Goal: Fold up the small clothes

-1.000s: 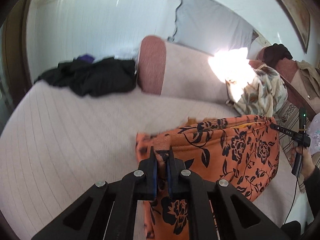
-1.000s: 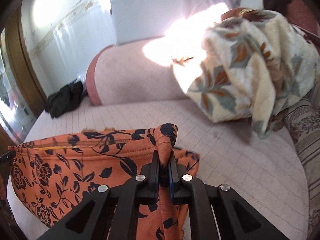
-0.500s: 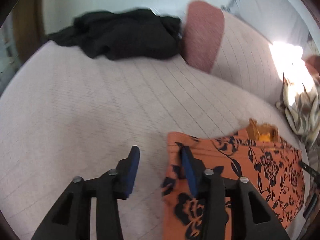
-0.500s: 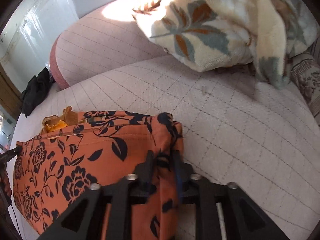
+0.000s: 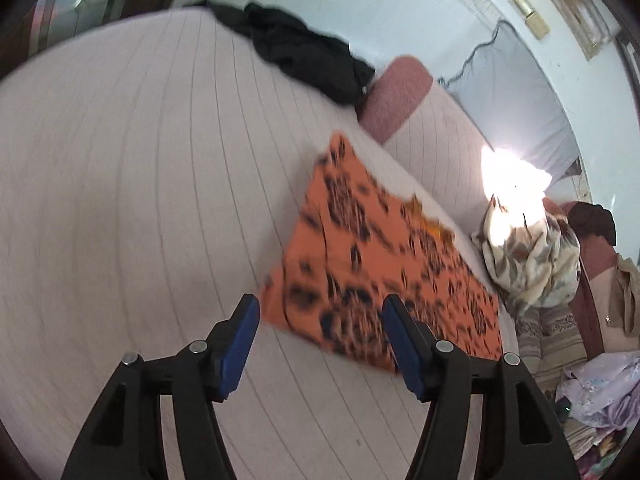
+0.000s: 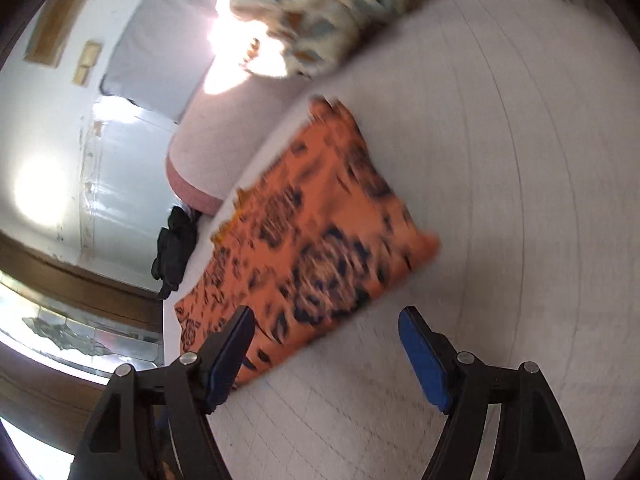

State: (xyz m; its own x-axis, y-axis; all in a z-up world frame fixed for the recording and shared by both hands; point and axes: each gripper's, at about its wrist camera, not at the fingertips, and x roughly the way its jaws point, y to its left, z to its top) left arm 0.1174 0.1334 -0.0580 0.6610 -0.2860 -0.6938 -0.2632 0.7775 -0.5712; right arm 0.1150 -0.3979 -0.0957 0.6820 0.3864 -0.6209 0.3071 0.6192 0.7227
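Observation:
An orange garment with a black flower print lies flat on the pale quilted bed. It also shows in the right wrist view, blurred by motion. My left gripper is open and empty, just short of the garment's near edge. My right gripper is open and empty, above the garment's near corner and the bed.
A black pile of clothes lies at the far end of the bed by a pink bolster. A floral blanket is heaped to the right. More clothes lie lower right. A grey pillow leans on the wall.
Both grippers let go of the orange garment, opened wide and pulled back. The garment dropped flat onto the bed. Both views have tilted.

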